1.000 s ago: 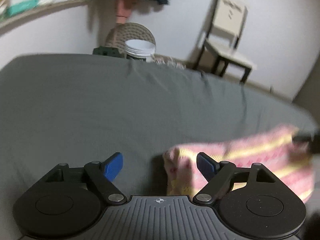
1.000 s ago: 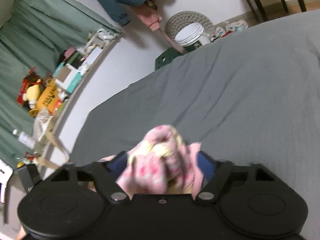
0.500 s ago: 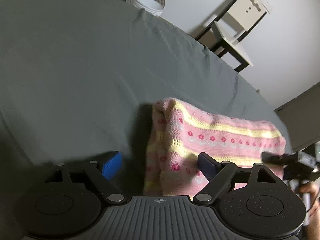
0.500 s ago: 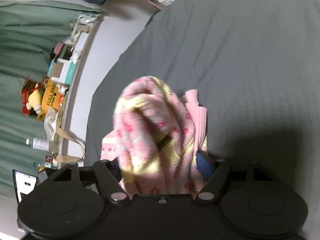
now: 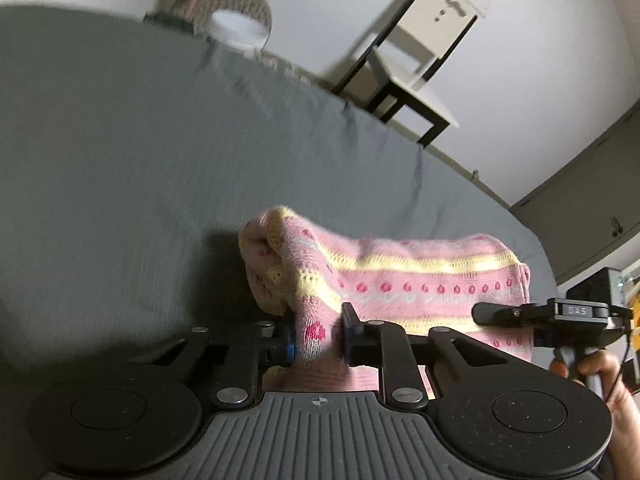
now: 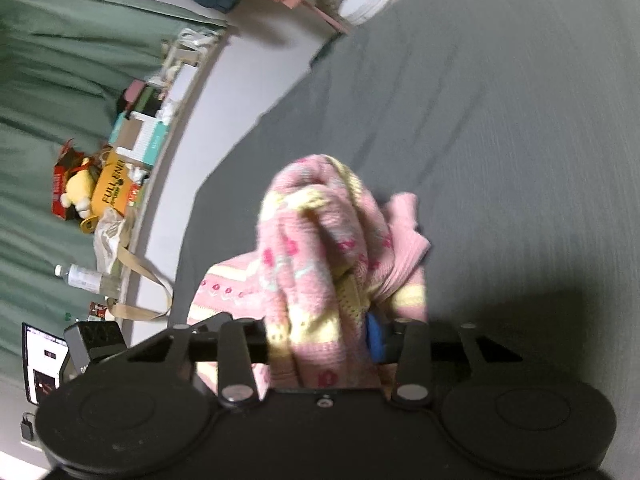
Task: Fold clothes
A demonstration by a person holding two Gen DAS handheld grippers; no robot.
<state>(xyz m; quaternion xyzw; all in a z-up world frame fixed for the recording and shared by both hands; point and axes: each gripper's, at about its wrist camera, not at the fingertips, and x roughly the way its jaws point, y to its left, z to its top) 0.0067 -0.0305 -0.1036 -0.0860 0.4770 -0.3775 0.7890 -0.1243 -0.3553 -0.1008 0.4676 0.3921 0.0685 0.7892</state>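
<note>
knit is soft, light and stretchy, so the pink-and-yellow sweater (image 5: 420,276) will sag and bunch wherever it isn't supported; best held by edges or corners, a thick fold in each pinch, not the open-weave middle.

left gripper (image 5: 318,340) is clamped on a bunched corner near its end. right gripper (image 6: 320,340) is closed on a fat wad of the same sweater (image 6: 320,240), cloth spilling over the fingers. sweater hangs stretched between the two, low over the grey bed sheet (image 5: 120,160); can't tell if its underside touches the sheet. a hand (image 5: 600,368) shows on the right gripper's handle.

vs half a second ago: left fingers were spread wide with the corner just ahead of them, now they've closed on it. right grip unchanged, and both views are tilted differently.
</note>
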